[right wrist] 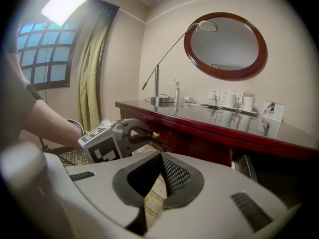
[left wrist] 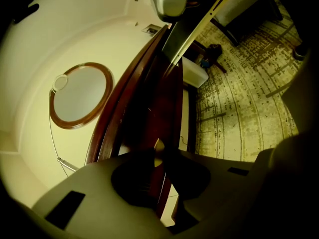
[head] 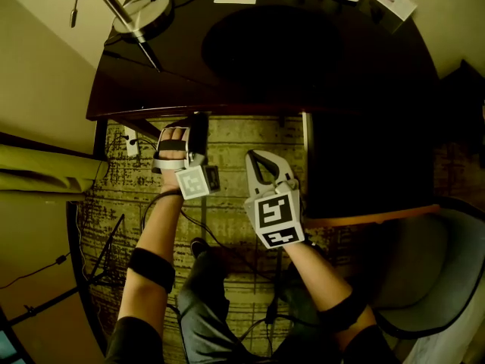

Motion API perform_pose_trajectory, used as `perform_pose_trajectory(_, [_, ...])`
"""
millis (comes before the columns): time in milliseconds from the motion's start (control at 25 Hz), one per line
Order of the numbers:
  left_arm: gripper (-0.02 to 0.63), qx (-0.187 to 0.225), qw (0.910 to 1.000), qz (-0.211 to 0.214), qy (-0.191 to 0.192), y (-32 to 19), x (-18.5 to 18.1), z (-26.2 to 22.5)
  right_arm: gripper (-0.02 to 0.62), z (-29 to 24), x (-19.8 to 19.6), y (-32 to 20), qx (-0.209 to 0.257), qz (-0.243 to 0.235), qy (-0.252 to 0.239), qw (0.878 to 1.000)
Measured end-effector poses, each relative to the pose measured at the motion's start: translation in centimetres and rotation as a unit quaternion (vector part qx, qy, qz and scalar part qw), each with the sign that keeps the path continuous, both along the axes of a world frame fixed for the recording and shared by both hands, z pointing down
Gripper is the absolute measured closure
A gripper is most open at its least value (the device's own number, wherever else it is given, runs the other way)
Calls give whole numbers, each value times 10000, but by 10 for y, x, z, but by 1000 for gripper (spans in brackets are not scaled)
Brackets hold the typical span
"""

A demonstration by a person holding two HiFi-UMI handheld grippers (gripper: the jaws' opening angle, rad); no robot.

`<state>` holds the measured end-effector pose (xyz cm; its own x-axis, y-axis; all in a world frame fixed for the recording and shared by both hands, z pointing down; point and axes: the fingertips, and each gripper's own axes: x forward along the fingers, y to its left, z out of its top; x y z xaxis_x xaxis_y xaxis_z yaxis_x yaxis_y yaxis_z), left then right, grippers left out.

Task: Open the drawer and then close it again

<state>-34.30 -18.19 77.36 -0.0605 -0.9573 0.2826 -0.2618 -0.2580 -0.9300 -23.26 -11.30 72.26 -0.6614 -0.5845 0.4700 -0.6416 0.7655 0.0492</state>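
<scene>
Pose: both forearms reach toward 12 o'clock. The left hand (head: pixel 173 146) pushes the left gripper (head: pixel 195 127) under the front edge of the desk (head: pixel 250 89). The right gripper (head: pixel 259 161) hangs at its 4 o'clock, apart from the desk.

Count: two grippers, one desk, one lamp (right wrist: pixel 157 91), one round mirror (right wrist: pixel 225 45), one drawer pull (left wrist: pixel 158 147).

Claws: left is clamped on the small pale pull of the drawer (right wrist: pixel 184 139), just below the desk top. Right pads are together, nothing between them.

Views: the head view hides pull and drawer front beneath the desk top. Both gripper views show the pull, and only the right gripper view shows the lamp upright.
</scene>
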Motion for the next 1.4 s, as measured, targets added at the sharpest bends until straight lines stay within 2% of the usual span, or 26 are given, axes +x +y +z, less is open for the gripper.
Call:
perform_pose_trajectory(280, [541,-74,9999,89,-23,14,5,0,591,1,8,1,-86,59,53,9999])
perform_pose_trajectory(680, [541,-267,9994,-187,76,59,10,6,591,-12,18,33,-264,-123,147,9995])
perform_pose_trajectory(920, [540,-483,9987,-114,102,100,22,2,591,-26,23,52,-372,-190,198,9989])
perform_pose_trajectory(1400, [537,-919,9943,-403,368,194,42,14,591,-57,44,62,-376,-231,223,9988])
